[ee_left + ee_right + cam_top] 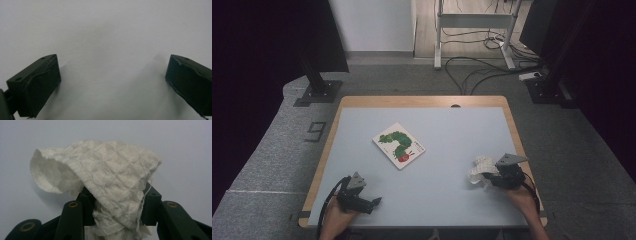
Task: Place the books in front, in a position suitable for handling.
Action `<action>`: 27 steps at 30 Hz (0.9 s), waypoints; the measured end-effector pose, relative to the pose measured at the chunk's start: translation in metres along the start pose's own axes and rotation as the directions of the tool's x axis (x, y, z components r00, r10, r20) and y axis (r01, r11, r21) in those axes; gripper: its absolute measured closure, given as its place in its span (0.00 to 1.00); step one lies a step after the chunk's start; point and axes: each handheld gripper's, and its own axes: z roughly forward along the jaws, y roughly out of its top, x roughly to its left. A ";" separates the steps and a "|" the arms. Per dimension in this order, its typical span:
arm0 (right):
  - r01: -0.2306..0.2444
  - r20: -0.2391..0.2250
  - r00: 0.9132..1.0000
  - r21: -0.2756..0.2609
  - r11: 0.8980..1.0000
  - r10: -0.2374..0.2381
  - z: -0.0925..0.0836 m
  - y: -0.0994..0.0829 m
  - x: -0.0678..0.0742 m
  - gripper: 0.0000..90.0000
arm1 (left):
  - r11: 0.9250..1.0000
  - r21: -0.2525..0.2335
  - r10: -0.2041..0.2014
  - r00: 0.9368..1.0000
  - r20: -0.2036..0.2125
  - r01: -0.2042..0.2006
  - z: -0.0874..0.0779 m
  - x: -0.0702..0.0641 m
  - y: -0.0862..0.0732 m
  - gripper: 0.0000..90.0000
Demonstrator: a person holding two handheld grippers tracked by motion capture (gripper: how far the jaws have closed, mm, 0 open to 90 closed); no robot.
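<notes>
A crumpled white quilted cloth [479,168] lies at the table's right side, and my right gripper [488,179] is shut on its near end. In the right gripper view the cloth [110,177] bunches between the two black jaws of that gripper [118,196] and drapes forward over them, hiding their tips. My left gripper [375,203] rests low at the front left of the table, pointing right. Its jaws [112,75] stand wide open over bare table with nothing between them.
A picture book with a green caterpillar on its cover [399,145] lies flat near the middle of the pale blue table [452,125]. The table has a wooden rim. Monitor stands, cables and a desk frame are on the floor behind it.
</notes>
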 end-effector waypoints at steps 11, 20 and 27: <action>-0.007 -0.011 1.000 0.002 1.000 0.007 0.002 -0.001 0.001 0.35 | 1.000 0.001 0.000 1.000 0.000 0.000 0.000 0.000 0.000 0.00; -0.015 0.008 1.000 -0.032 0.999 0.016 -0.015 0.009 0.004 0.03 | 1.000 0.005 0.001 1.000 0.000 -0.001 0.000 0.000 0.001 0.00; -0.041 -0.008 0.999 -0.090 0.995 0.040 -0.029 0.022 0.004 0.00 | 1.000 0.005 0.002 1.000 0.000 -0.002 0.000 0.000 0.001 0.00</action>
